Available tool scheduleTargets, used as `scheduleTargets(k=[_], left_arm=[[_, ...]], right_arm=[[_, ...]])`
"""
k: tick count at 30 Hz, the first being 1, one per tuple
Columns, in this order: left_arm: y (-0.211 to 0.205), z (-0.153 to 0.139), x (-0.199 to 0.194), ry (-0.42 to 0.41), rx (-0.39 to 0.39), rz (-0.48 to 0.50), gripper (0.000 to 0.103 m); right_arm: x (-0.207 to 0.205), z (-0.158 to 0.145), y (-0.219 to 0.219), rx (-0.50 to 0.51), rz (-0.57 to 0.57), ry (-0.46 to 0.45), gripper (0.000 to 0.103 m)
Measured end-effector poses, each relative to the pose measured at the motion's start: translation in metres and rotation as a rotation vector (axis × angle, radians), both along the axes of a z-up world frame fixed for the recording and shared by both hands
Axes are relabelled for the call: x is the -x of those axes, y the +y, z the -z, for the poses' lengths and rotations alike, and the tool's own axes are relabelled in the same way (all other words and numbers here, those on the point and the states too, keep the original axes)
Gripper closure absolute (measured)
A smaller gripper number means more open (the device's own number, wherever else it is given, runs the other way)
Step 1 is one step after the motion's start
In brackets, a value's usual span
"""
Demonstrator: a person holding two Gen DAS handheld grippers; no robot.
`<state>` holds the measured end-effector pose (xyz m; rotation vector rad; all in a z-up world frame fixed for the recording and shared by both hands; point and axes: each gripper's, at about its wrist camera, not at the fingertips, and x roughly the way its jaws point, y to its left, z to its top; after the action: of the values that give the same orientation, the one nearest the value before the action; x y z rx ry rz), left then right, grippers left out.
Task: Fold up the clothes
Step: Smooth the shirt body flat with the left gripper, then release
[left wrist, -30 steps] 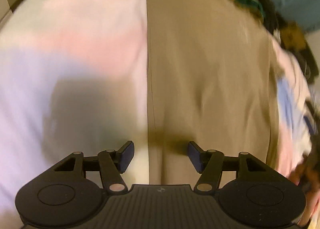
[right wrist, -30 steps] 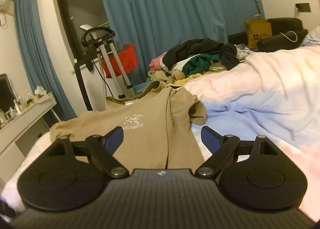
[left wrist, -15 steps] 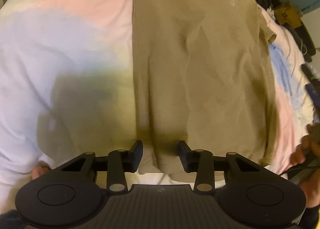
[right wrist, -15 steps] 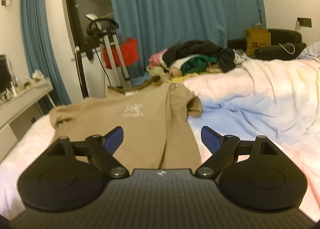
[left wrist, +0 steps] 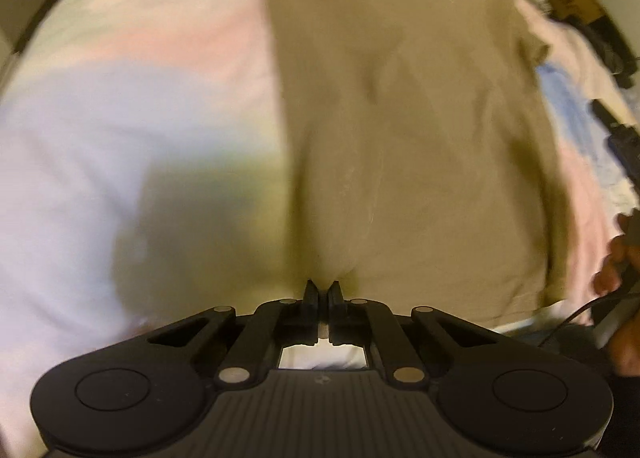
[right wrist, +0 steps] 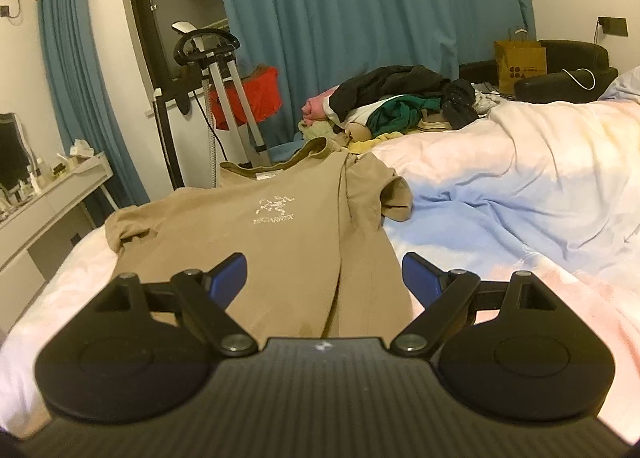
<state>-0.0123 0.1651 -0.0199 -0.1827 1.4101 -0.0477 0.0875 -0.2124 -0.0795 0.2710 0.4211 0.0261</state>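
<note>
pastel bedding [right wrist: 520,162] carries a tan tee [right wrist: 280,242], logo unreadable; left gripper [left wrist: 322,290] pinches its hem, right gripper [right wrist: 324,272] spread.

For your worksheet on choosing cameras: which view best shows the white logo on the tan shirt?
The right wrist view: the logo on the shirt is sharp and central. The left wrist view shows only a blurred pale smudge near the top.

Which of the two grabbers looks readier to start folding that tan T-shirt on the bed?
Probably the left gripper: its jaws are shut at the tan T-shirt's bottom hem, apparently pinching it. The right gripper hangs open above the shirt, holding nothing.
</note>
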Motion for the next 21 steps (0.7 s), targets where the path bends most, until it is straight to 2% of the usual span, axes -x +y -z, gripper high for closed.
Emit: scheduleTargets(k=[3,5,7,10,11,12,17,21], left_arm=[[0.019,0.004,0.004,0.078,-0.099,-0.037,0.1],[0.023,0.002,0.002,0.098,-0.097,-0.041,0.1],[0.023,-0.008,0.001,0.076,-0.102,-0.021,0.097],[0.022,-0.03,-0.001,0.019,-0.11,0.007,0.074],[0.02,-0.04,-0.002,-0.007,-0.12,0.018,0.058],[0.018,-0.05,-0.004,-0.041,-0.129,0.035,0.048],[0.008,-0.116,-0.022,-0.303,-0.113,0.072,0.025],[-0.009,-0.162,-0.041,-0.558,-0.088,0.051,0.018]], right_arm=[[-0.002,-0.001,0.001,0.001,-0.009,-0.009,0.017],[-0.002,-0.001,0.002,0.002,-0.015,-0.011,0.017],[0.0,-0.002,0.002,0.002,-0.017,-0.014,0.017],[0.004,-0.006,0.001,-0.004,-0.017,-0.029,0.017],[0.005,-0.008,0.0,-0.009,-0.016,-0.037,0.017],[0.006,-0.01,0.0,-0.013,-0.013,-0.046,0.017],[0.011,-0.016,-0.001,-0.004,0.002,-0.092,0.017],[0.015,-0.018,-0.005,-0.005,0.031,-0.12,0.017]])
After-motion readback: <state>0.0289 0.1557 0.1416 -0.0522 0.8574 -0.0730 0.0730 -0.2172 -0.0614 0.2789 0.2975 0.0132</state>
